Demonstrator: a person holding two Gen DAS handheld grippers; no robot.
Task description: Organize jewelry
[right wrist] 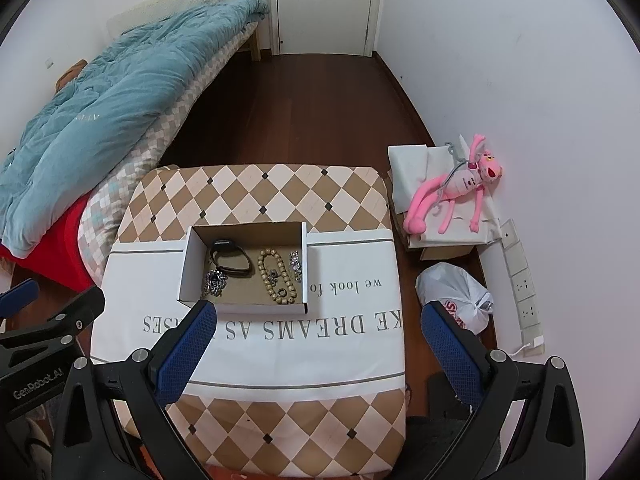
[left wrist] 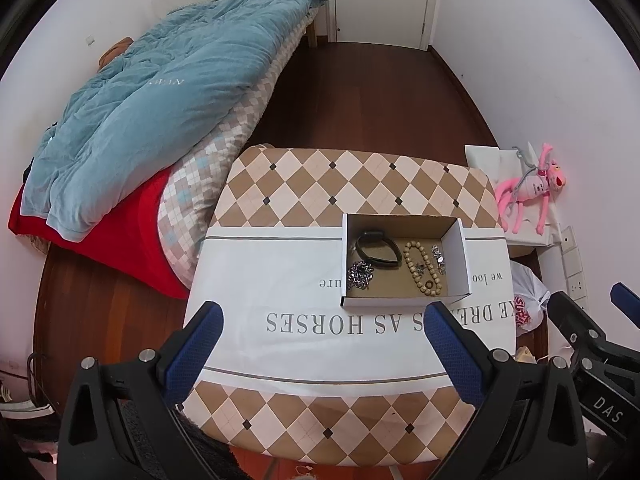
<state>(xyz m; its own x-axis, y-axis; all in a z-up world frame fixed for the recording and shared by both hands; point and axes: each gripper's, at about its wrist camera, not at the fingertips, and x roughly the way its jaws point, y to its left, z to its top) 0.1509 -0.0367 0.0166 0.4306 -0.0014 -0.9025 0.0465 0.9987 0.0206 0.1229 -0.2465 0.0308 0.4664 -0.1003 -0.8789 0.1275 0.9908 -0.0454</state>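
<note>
A shallow cardboard box (left wrist: 458, 258) (right wrist: 188, 264) sits on the cloth-covered table. In it lie a black wristband (left wrist: 378, 249) (right wrist: 232, 260), a wooden bead bracelet (left wrist: 422, 270) (right wrist: 276, 278), a silver chain (left wrist: 360, 274) (right wrist: 214, 282), a small dark ring (left wrist: 429, 285) (right wrist: 282, 293) and sparkly pieces (left wrist: 438, 258) (right wrist: 295, 266). My left gripper (left wrist: 324, 314) is open and empty, held above the table in front of the box. My right gripper (right wrist: 318, 314) is open and empty, also in front of the box.
The table (left wrist: 280, 280) (right wrist: 360, 320) has a checked and lettered cloth. A bed with a blue quilt (left wrist: 160, 92) (right wrist: 100, 112) stands at the left. A pink plush toy (right wrist: 452, 188) on boxes and a white plastic bag (right wrist: 456, 292) are at the right, by the wall.
</note>
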